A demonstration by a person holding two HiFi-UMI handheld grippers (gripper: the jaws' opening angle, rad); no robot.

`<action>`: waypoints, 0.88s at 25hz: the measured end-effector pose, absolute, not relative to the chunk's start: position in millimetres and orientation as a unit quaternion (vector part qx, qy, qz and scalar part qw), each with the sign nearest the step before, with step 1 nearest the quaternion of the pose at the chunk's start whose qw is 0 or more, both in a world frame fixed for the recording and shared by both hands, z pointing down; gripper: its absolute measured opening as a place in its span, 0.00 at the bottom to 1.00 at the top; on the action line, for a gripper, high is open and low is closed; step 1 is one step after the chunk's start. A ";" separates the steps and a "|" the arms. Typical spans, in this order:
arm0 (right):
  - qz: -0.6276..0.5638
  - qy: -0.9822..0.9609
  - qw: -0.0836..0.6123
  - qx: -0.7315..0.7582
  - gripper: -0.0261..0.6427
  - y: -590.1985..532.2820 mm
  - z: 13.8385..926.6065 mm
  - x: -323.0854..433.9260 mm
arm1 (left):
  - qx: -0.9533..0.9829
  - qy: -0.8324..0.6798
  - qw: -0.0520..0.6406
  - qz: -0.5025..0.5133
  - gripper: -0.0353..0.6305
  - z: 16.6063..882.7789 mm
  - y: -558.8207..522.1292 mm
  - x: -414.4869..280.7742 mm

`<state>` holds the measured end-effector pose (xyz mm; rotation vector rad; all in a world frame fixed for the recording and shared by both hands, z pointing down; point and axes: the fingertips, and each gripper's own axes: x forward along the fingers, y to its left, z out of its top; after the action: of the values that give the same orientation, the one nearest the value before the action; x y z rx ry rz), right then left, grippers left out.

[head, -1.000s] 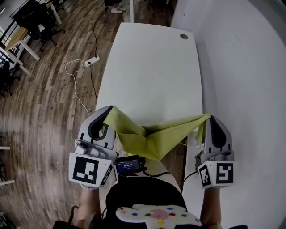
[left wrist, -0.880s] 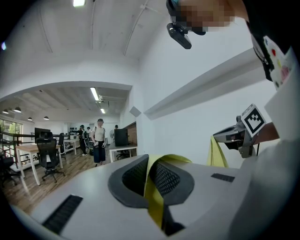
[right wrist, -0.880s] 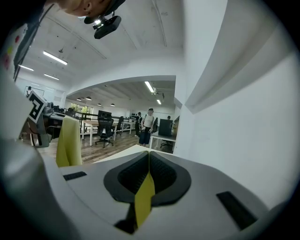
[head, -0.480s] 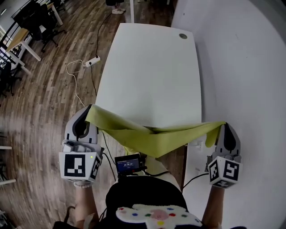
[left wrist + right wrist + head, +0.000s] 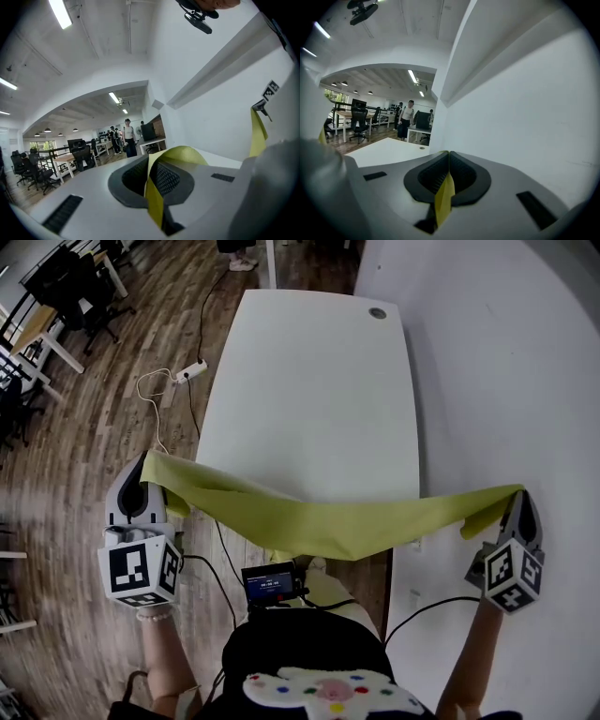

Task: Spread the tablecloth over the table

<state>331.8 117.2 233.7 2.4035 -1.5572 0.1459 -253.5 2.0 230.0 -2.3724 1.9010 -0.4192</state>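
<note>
A yellow-green tablecloth (image 5: 319, 521) hangs stretched as a sagging band in front of the near end of the long white table (image 5: 314, 381). My left gripper (image 5: 147, 465) is shut on its left corner, out past the table's left edge. My right gripper (image 5: 521, 495) is shut on the right corner, beyond the table's right edge, close to the white wall (image 5: 506, 362). In the left gripper view the cloth (image 5: 157, 187) is pinched between the jaws and loops over them. In the right gripper view a narrow fold of cloth (image 5: 444, 197) sticks out of the closed jaws.
A power strip (image 5: 191, 369) with a white cable (image 5: 155, 413) lies on the wooden floor left of the table. Desks and office chairs (image 5: 66, 287) stand at the far left. A small screen device (image 5: 270, 583) hangs at the person's chest. People (image 5: 126, 136) stand far off in the room.
Both grippers have moved apart sideways, the right one farther. The bunched cloth has been pulled out into a long, taut band across the table's near end.
</note>
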 end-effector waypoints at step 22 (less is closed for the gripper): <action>-0.133 -0.499 0.188 0.836 0.09 41.5 140.4 367.1 | -0.677 0.719 0.094 -0.127 0.07 174.2 -39.3 -350.2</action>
<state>367.1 41.5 140.4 2.3519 -1.4034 -0.3740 -350.2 -39.3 174.2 -2.0085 2.1328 -0.3765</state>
